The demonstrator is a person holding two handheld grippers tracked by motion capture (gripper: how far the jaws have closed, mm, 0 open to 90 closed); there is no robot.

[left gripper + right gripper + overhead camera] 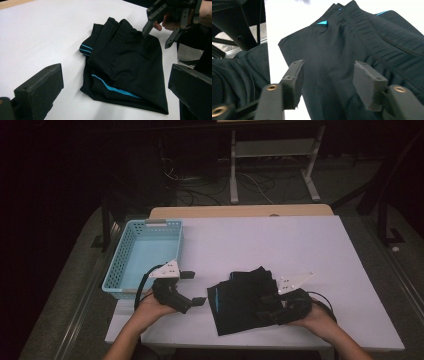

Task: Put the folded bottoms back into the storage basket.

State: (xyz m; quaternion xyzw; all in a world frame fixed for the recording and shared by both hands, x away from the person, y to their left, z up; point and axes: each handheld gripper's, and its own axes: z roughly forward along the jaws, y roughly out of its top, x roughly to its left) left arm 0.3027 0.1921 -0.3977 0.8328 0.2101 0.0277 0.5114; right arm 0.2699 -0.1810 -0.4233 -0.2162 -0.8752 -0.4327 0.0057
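Note:
A folded black garment [235,305] with light-blue stripes lies on the white table [280,245], near the front edge. My right gripper [267,307] hovers over the garment's right part, its jaws apart and nothing pinched between them. The right gripper view looks down on the black cloth [352,37] with the right gripper [329,66] open just above it. My left gripper [194,287] stands open to the left of the garment, apart from it, and points toward it. The left gripper view shows the garment [125,67] beyond the left gripper [116,75], with the right gripper [155,40] at the cloth's far edge.
A light-blue plastic basket [115,270] with nothing in it sits at the table's left edge, just behind my left hand. The table's far half is bare white surface. Dark floor, cables and a white frame [272,150] lie beyond the table.

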